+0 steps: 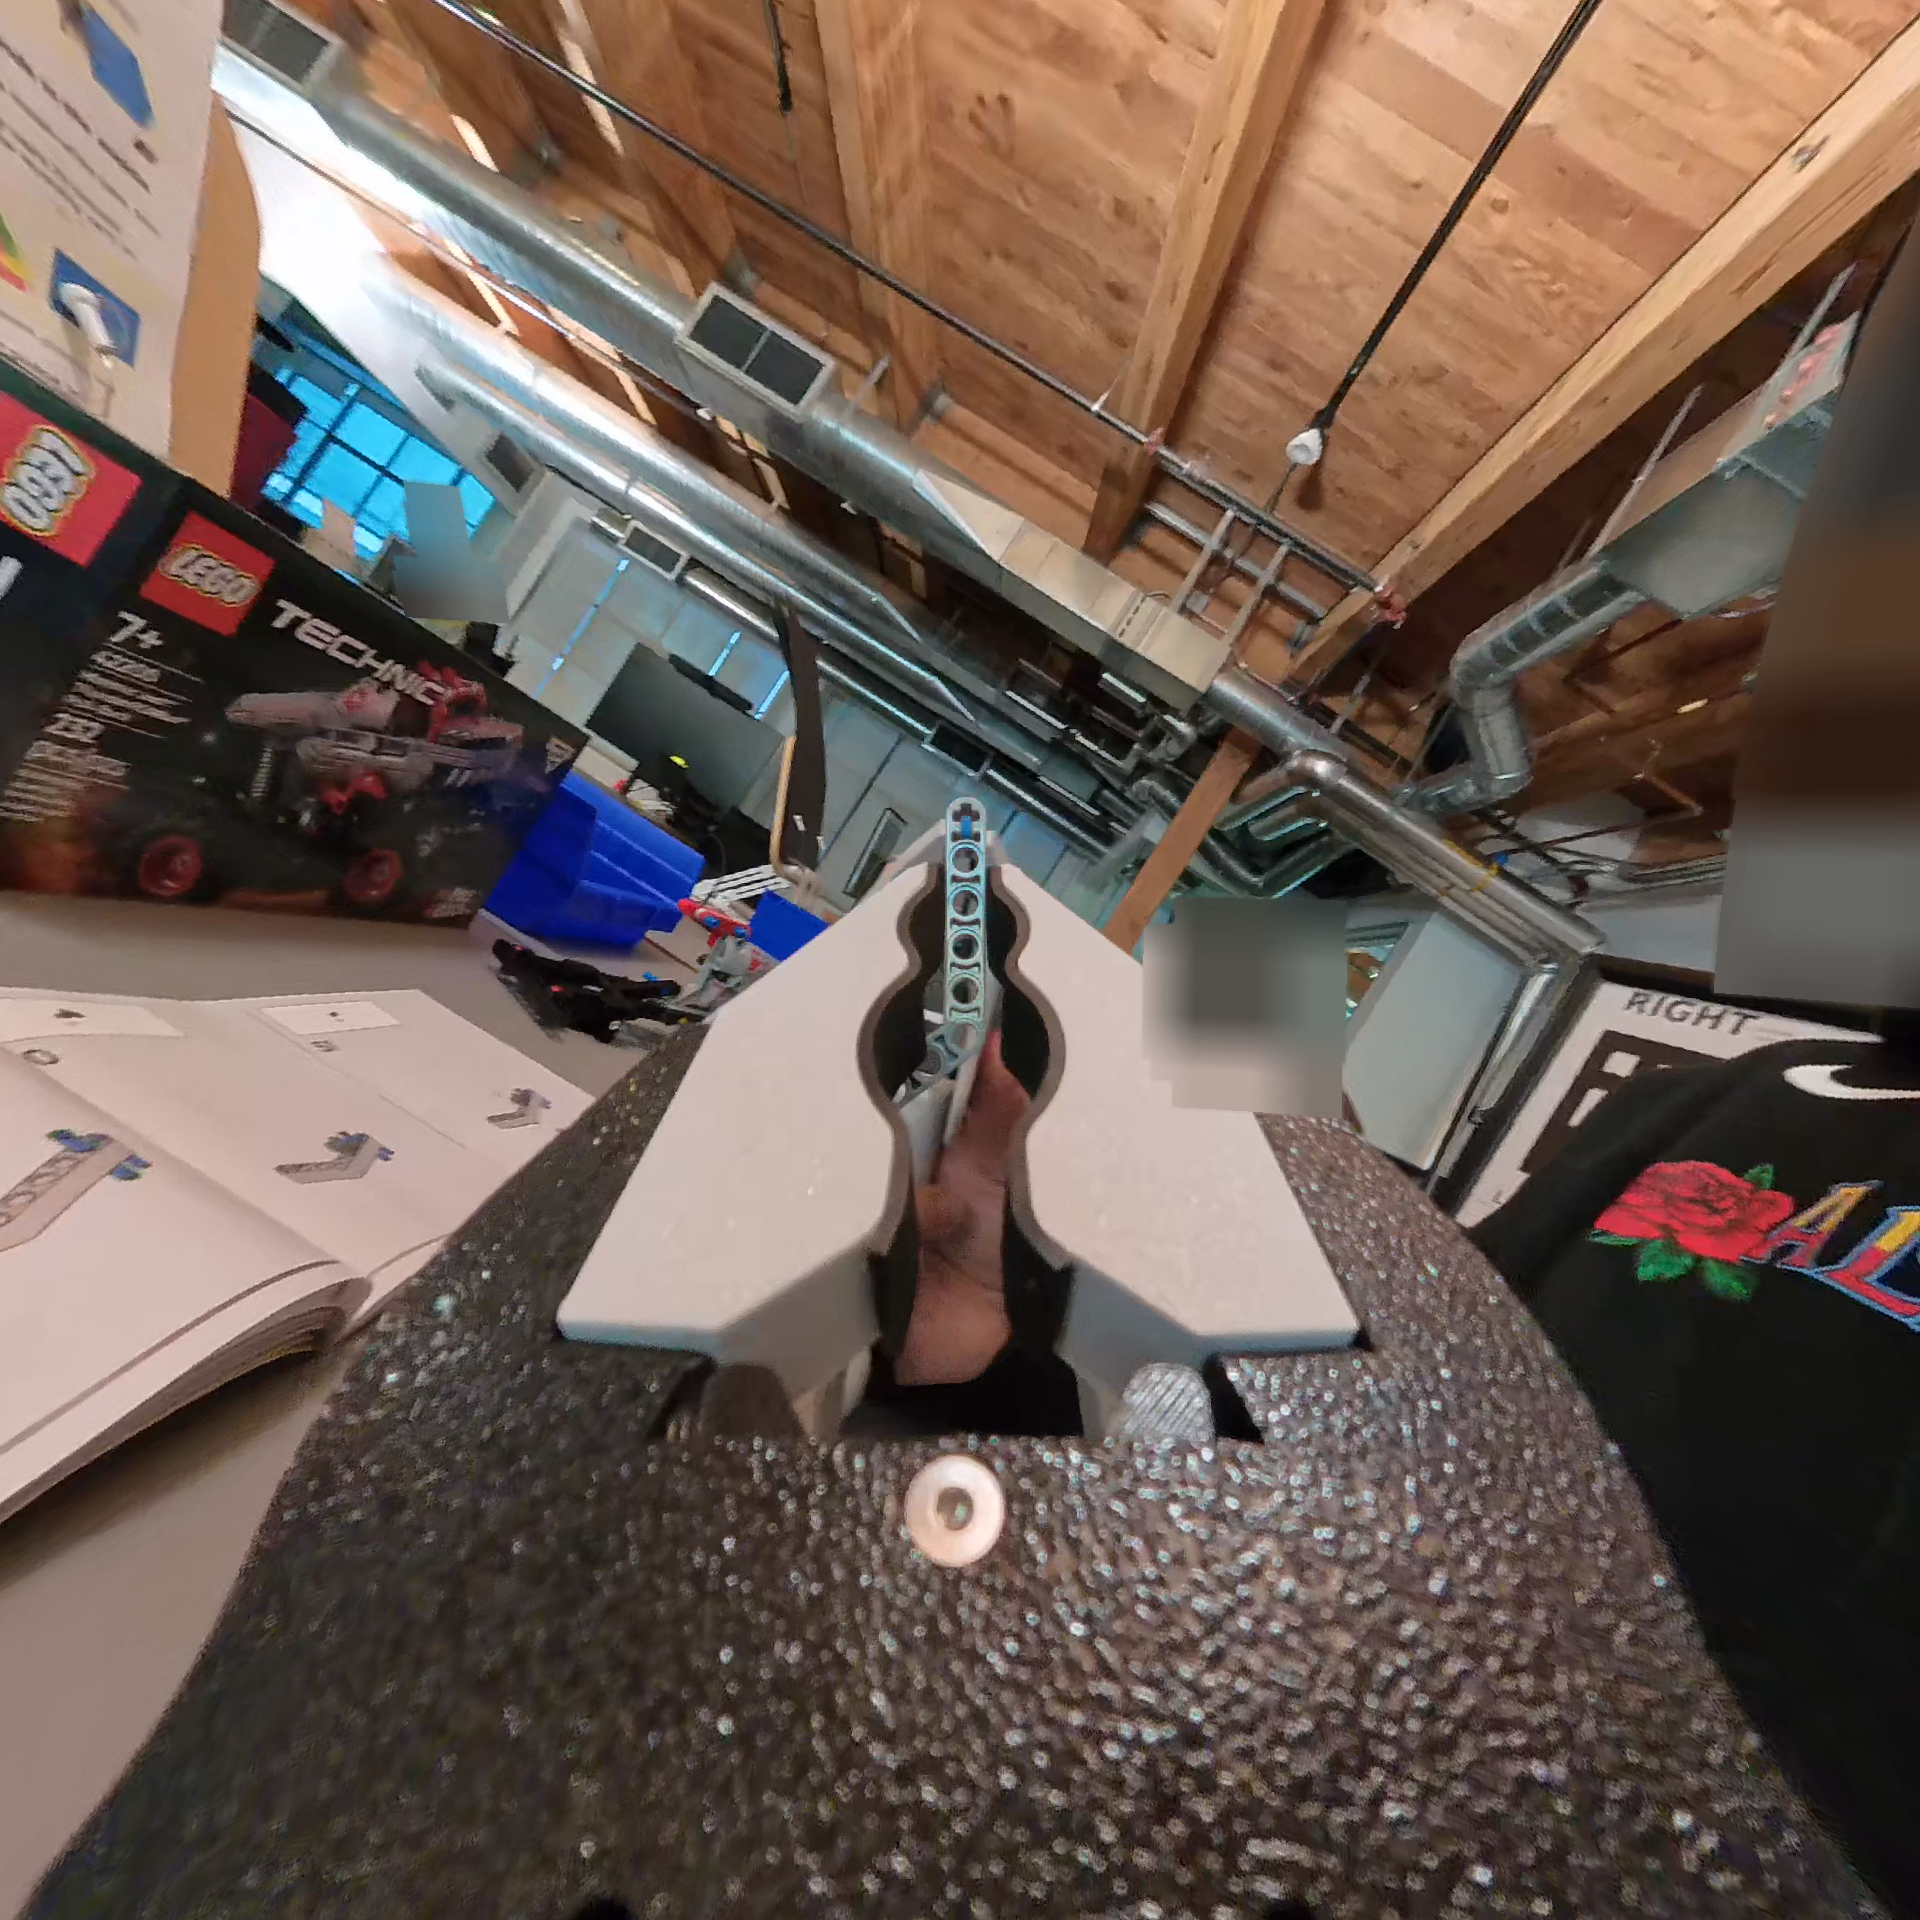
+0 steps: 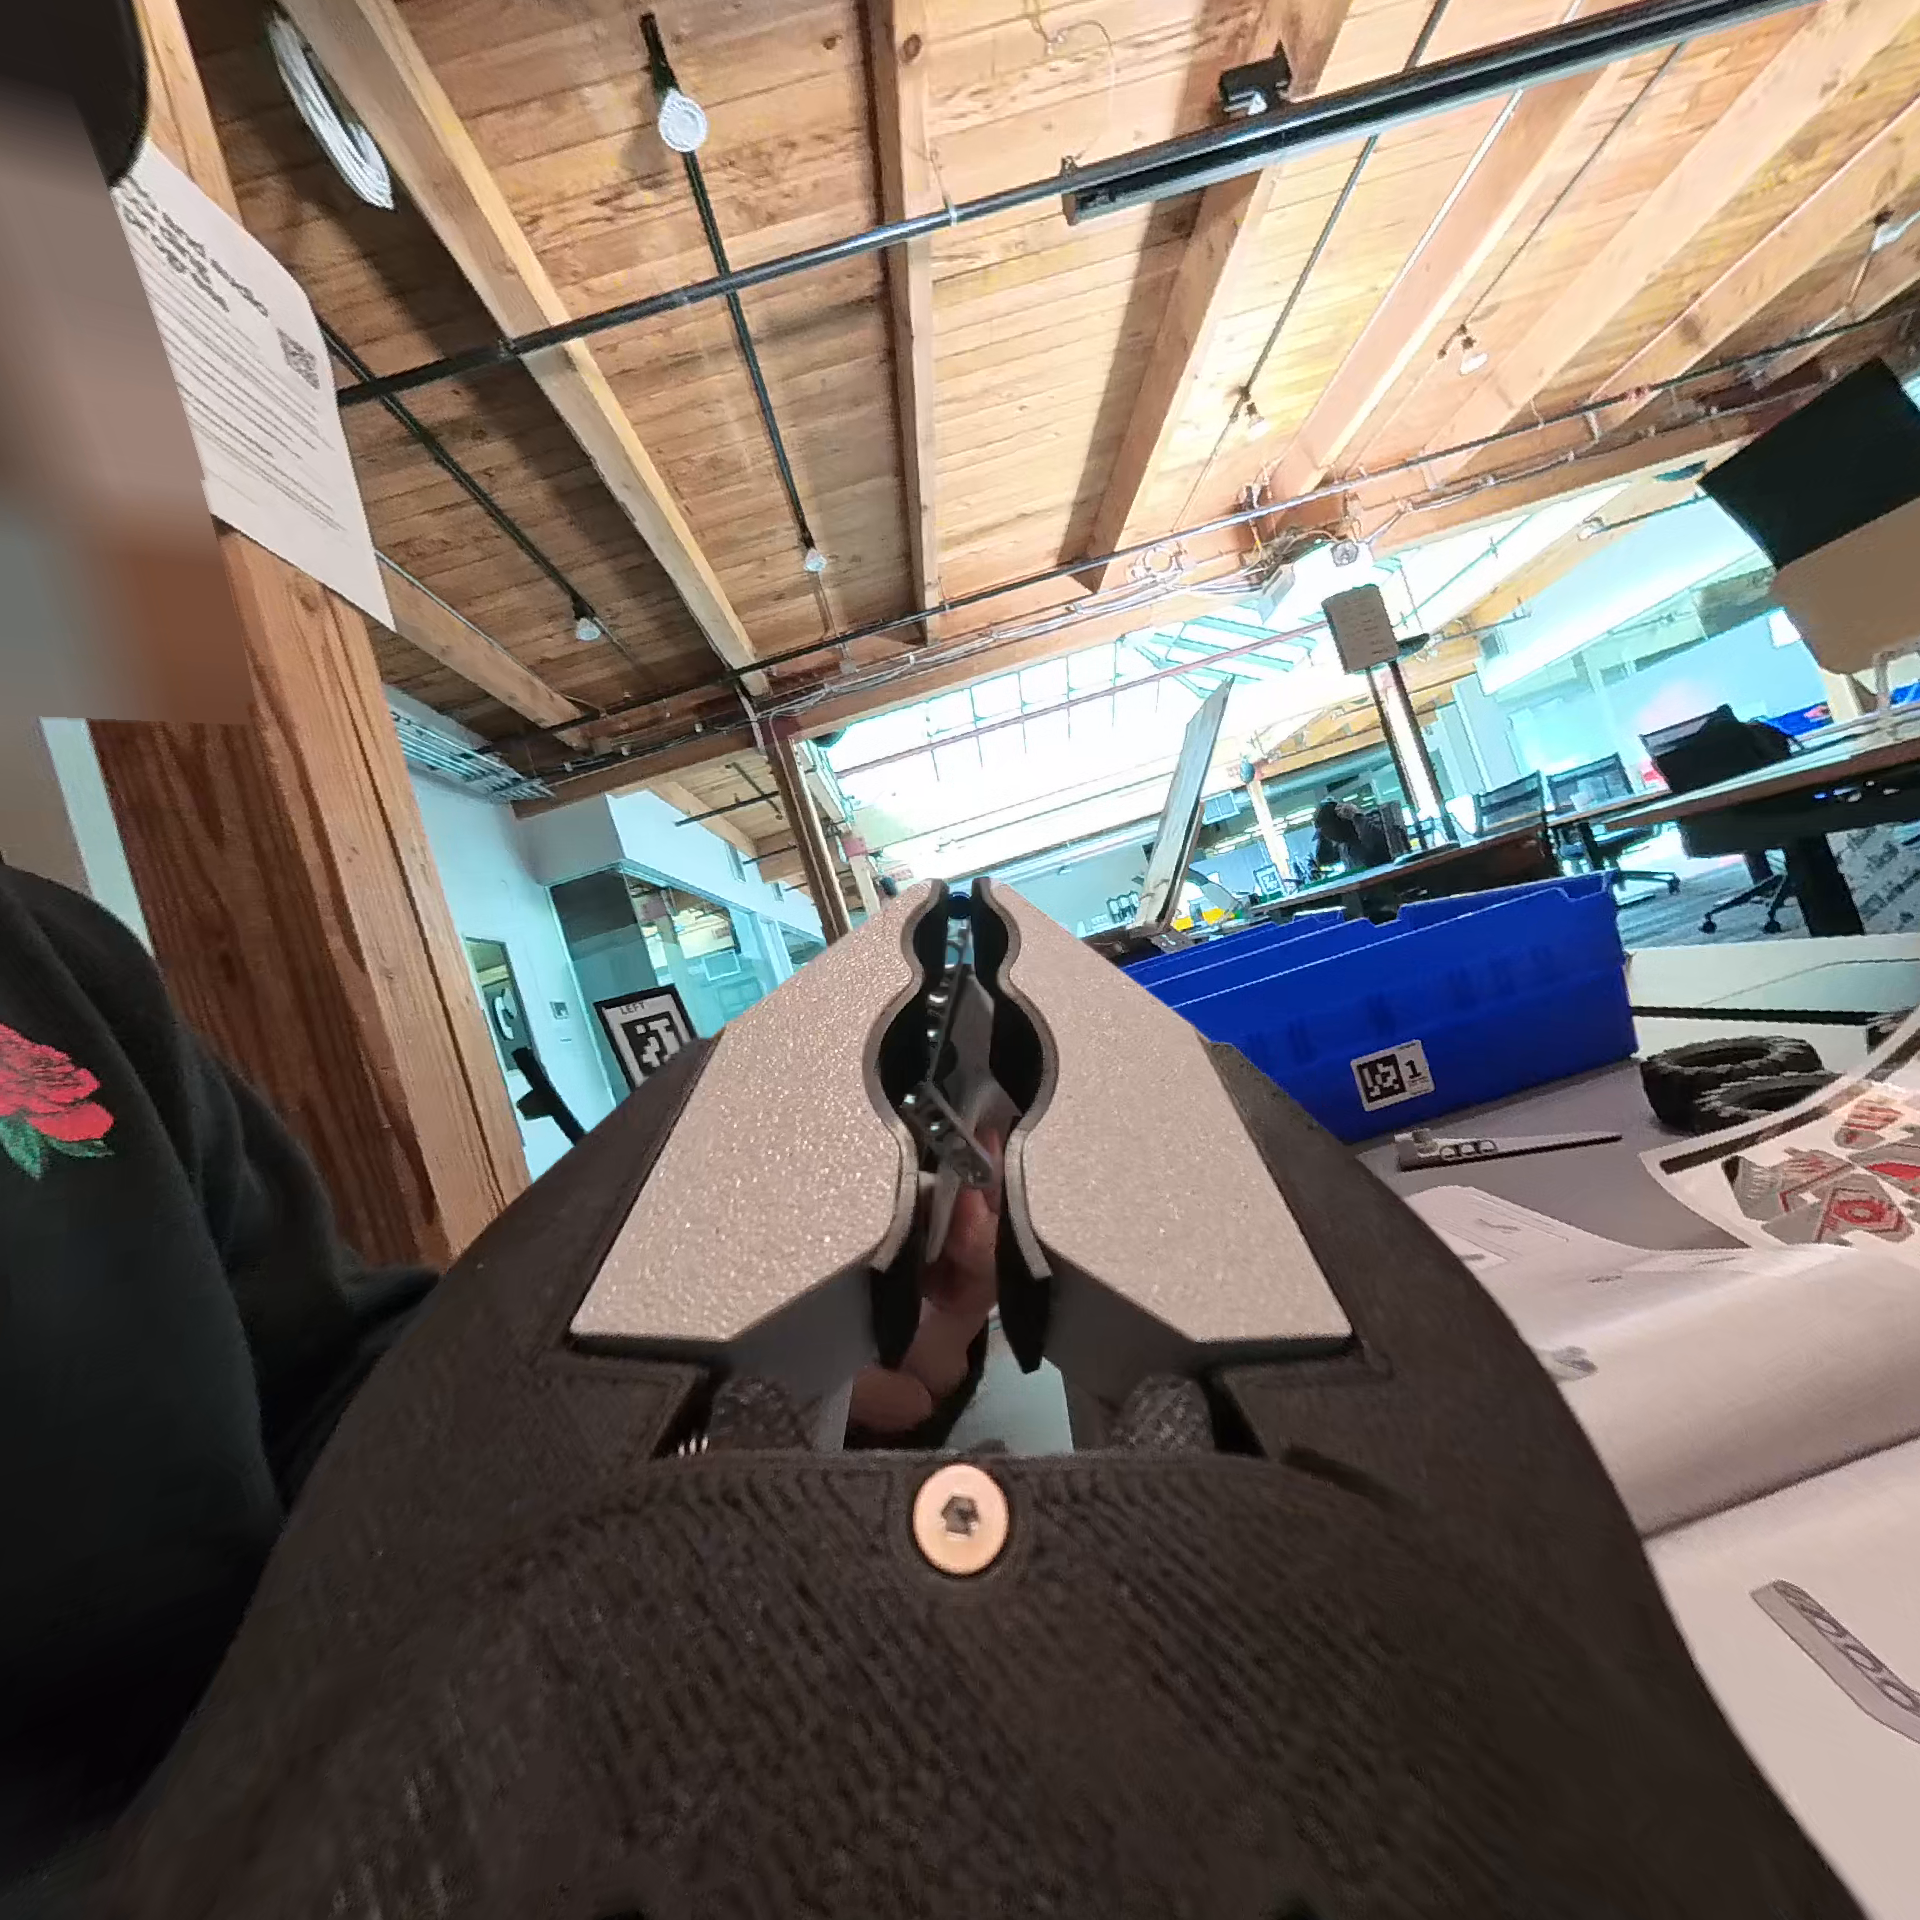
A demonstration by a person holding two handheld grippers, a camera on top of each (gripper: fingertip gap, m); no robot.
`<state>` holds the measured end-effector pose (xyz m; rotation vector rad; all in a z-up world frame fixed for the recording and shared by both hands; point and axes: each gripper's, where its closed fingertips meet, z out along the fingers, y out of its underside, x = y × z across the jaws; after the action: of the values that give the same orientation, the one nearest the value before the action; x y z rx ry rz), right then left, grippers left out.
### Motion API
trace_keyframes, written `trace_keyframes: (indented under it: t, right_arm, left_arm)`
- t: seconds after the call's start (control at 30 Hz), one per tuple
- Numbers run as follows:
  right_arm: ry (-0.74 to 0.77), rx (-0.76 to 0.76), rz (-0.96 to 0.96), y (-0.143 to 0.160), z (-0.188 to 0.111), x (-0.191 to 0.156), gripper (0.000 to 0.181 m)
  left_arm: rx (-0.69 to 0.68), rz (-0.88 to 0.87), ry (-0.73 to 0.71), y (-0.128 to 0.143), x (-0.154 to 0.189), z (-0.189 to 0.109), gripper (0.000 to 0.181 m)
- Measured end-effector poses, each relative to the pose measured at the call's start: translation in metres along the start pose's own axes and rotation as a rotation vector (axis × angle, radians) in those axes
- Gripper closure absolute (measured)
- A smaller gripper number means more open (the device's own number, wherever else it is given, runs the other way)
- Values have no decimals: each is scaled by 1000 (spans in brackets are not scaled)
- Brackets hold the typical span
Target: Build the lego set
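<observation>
My left gripper [image 1: 966, 868] is tilted up toward the ceiling and is shut on a grey holed Technic beam [image 1: 964, 935]. The beam stands up between the fingers [image 1: 790, 1122], with a blue pin at its top end. My right gripper [image 2: 961, 904] also points upward and is shut on a grey Technic piece [image 2: 961, 1049], seen edge-on between its fingers [image 2: 1143, 1174]. A bare hand shows behind the jaws in both views. I cannot tell whether the two pieces are joined.
An open instruction booklet [image 1: 156, 1195] lies at the left, with the set's box [image 1: 260, 748], blue bins [image 1: 603, 873] and a part-built model [image 1: 717, 956] behind it. In the right wrist view are a blue bin [image 2: 1403, 997], black tyres [image 2: 1725, 1081], a sticker sheet [image 2: 1849, 1174] and a loose grey beam [image 2: 1496, 1148]. The grippers are tip to tip, or close to it.
</observation>
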<state>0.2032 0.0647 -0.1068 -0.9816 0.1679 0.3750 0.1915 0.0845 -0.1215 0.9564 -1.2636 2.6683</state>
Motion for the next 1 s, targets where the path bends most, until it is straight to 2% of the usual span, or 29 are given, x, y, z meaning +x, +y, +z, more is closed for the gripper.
trace_keyframes:
  t: [0.37, 0.53, 0.6, 0.63, 0.67, 0.73, 0.77, 0.8, 0.87, 0.93, 1.0]
  right_arm:
    - [2, -81, -10, 14, 4, -2, 178]
    - [39, -155, -62, 19, 0, 5, 179]
    - [61, -258, -175, 25, -5, 10, 179]
    - [66, -331, -250, 31, -8, 12, 179]
    - [57, -394, -320, 38, -11, 11, 179]
    - [89, -364, -363, 30, -11, 12, 179]
    - [64, -365, -331, 30, -11, 9, 179]
    - [64, -360, -316, 28, -13, 10, 178]
    - [66, -342, -292, 25, -16, 12, 179]
    - [70, -303, -277, 18, -17, 12, 179]
    - [74, -265, -260, 11, -19, 13, 178]
  left_arm:
    - [-54, 57, -11, 9, -1, -2, 176]
    - [-126, -65, -37, 15, -9, -4, 176]
    - [-212, -90, -83, 23, -15, -7, 176]
    - [-298, -98, -117, 33, -18, -9, 176]
    - [-410, -105, -140, 45, -19, -14, 176]
    - [-686, -83, -176, 74, -20, -31, 176]
    - [-740, -49, -197, 78, -20, -36, 176]
    - [-739, -39, -206, 76, -20, -36, 176]
    - [-772, -103, -197, 79, -16, -39, 176]
    - [-850, -236, -163, 93, -13, -47, 176]
    - [-922, -425, -63, 106, -1, -51, 176]
